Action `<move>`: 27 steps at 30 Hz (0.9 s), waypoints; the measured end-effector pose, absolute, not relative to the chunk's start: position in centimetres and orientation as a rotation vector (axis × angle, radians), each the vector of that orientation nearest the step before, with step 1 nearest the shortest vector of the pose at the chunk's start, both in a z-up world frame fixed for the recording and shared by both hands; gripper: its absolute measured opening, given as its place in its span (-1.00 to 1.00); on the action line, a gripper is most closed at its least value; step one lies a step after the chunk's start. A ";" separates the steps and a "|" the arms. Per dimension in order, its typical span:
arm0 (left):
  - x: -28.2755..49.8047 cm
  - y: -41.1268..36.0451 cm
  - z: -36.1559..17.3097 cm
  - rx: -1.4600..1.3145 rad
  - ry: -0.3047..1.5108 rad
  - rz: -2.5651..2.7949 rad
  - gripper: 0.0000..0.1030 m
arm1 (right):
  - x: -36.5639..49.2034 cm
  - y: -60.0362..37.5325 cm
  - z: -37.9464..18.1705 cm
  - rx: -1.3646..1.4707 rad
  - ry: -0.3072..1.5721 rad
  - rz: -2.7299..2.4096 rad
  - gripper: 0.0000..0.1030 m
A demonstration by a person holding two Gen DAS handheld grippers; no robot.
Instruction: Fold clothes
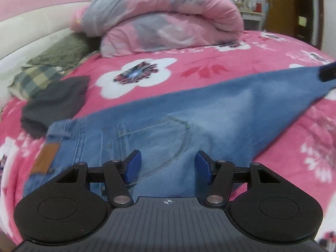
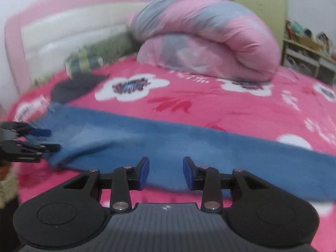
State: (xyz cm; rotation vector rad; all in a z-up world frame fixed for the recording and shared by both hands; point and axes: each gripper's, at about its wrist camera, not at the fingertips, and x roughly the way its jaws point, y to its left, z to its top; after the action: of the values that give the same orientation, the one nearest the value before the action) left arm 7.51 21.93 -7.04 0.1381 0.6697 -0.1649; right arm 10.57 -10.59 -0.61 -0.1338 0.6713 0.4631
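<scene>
- Basically, bed (image 1: 231, 63) fills both views, covered in a hot-pink sheet with big white flower prints; padded cream headboard (image 2: 63, 35) with pink frame at the far end.
- Rolled-up quilt (image 1: 163, 16), pink and grey, sits at the head end of the bed, bulkiest thing on it.
- Jeans (image 1: 168, 121), blue denim, lie spread across the near part of the bed. Waistband with a tan leather patch to the left in the left wrist view, back pocket stitching in front of the left gripper, legs running off to the right. Right wrist view shows the legs as a long blue band (image 2: 189, 147) across the sheet.
- Dark grey garment (image 1: 56, 103) lies bunched on the sheet just past the waistband, touching or nearly; blur makes it hard to call.
- Plaid cloth (image 1: 35, 79) and an olive fuzzy piece (image 1: 61, 52) sit stacked by the headboard, beyond the grey garment.
- Shelf (image 2: 310, 52) with clutter stands beside the bed on the right, blurry.
- Left gripper (image 1: 168, 166): jaws apart, nothing between the blue pads, hovering over the jeans seat area. Also seen at the left edge of the right wrist view (image 2: 45, 139) by the waist end of the denim.
- Right gripper (image 2: 166, 173): jaws apart, narrower gap than the left, no cloth pinched, above the jeans leg. A dark tip (image 1: 327, 73) at the right edge of the left view is probably it, near the leg end.
</scene>
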 end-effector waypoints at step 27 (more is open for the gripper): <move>10.8 22.1 -6.9 0.039 0.612 -0.207 0.20 | 15.7 -4.6 -9.4 -0.064 0.804 0.434 -0.33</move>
State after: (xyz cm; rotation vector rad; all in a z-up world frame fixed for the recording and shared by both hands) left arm 10.83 22.14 -6.94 0.0395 0.6122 -0.2072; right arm 15.72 -4.63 -9.35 -0.0641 0.8038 0.4343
